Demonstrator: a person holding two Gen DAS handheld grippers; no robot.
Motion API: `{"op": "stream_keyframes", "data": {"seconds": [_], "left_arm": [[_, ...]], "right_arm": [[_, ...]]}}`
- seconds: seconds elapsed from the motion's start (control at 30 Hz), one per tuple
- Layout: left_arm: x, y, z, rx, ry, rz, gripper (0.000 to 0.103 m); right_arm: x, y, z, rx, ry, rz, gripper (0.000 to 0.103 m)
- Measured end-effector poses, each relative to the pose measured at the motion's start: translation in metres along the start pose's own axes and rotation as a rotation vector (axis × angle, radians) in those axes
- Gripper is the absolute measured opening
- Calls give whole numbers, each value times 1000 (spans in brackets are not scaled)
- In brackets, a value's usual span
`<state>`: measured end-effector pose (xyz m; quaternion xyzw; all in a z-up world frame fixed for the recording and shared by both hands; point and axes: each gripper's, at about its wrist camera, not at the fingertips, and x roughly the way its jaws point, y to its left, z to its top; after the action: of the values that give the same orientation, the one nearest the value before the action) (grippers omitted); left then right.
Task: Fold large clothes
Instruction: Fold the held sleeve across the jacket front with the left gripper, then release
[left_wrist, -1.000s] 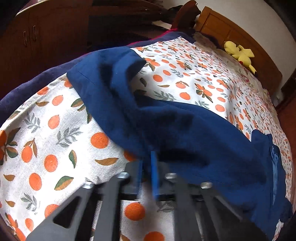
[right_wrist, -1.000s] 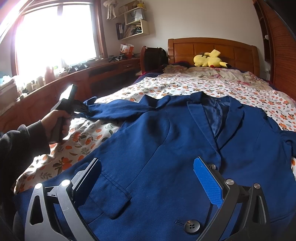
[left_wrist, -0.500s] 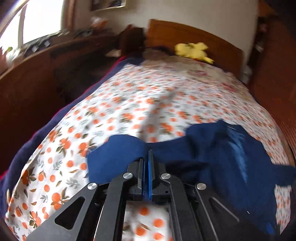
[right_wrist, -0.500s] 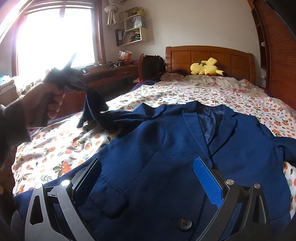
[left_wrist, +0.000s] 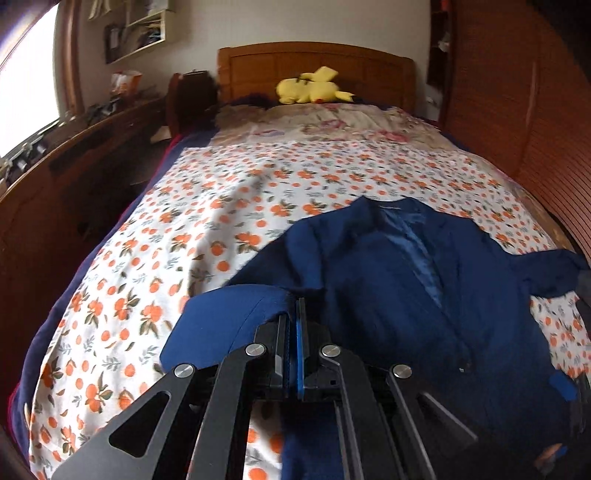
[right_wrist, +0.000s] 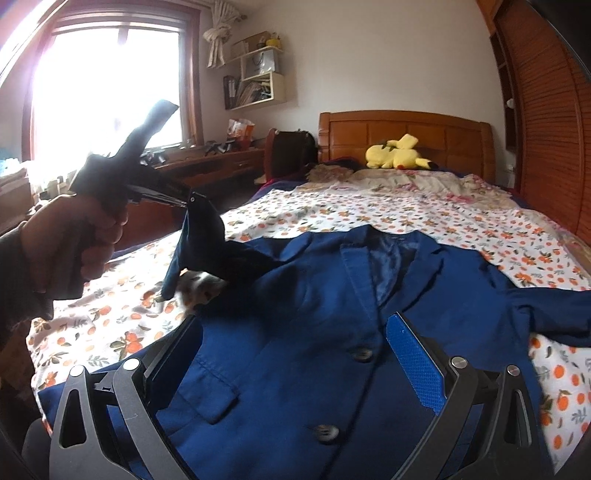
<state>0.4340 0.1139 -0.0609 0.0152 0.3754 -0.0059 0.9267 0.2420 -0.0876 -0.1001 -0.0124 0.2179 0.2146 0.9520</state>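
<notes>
A navy blue blazer (right_wrist: 332, 317) lies face up on the bed, its collar toward the headboard, two buttons down the front. My left gripper (left_wrist: 291, 314) is shut on the end of the blazer's left sleeve (left_wrist: 229, 317) and holds it raised above the bedspread. The right wrist view shows that gripper (right_wrist: 190, 199) in a hand, the sleeve (right_wrist: 207, 251) hanging from its tip. My right gripper (right_wrist: 291, 350) stands open low over the blazer's front, nothing between its fingers. The other sleeve (right_wrist: 550, 306) lies spread to the right.
An orange-print bedspread (left_wrist: 229, 206) covers the bed. A yellow plush toy (right_wrist: 399, 153) rests against the wooden headboard (right_wrist: 402, 133). A long wooden desk (right_wrist: 207, 166) under the window runs along the left; a slatted wardrobe (right_wrist: 546, 122) stands at the right.
The left gripper closed on the sleeve end, lifted it off the bedspread and carried it up and toward the blazer's body. The right gripper rose slightly and stayed open.
</notes>
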Motion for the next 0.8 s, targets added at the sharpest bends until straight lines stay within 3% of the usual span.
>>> {"op": "stream_keyframes", "data": {"seconds": [0.1,0.13,0.17,0.23,0.4,0.53,0.8], "left_arm": [[1,-12,-8,15,23,-38,8],[1,-17,-13,17,36,-50,23],[1,-20,-18,21,41,-45,51],[-6,-25,-29,34,16,-32,78],[-24,-28,-57,69,-14,-36,78],[-31,-12,-79,57,-37,4,79],[30,36,-114,12,120,83,79]], "right_arm": [[-4,-10,2,18,-5,-11,97],[-6,-15,3,26,-11,-16,97],[-8,-17,3,30,-16,-18,97],[-12,-22,5,37,-25,-21,97],[-15,-25,8,45,-35,-19,97],[-11,-20,7,36,-28,-12,97],[-6,-5,-1,-11,7,3,97]]}}
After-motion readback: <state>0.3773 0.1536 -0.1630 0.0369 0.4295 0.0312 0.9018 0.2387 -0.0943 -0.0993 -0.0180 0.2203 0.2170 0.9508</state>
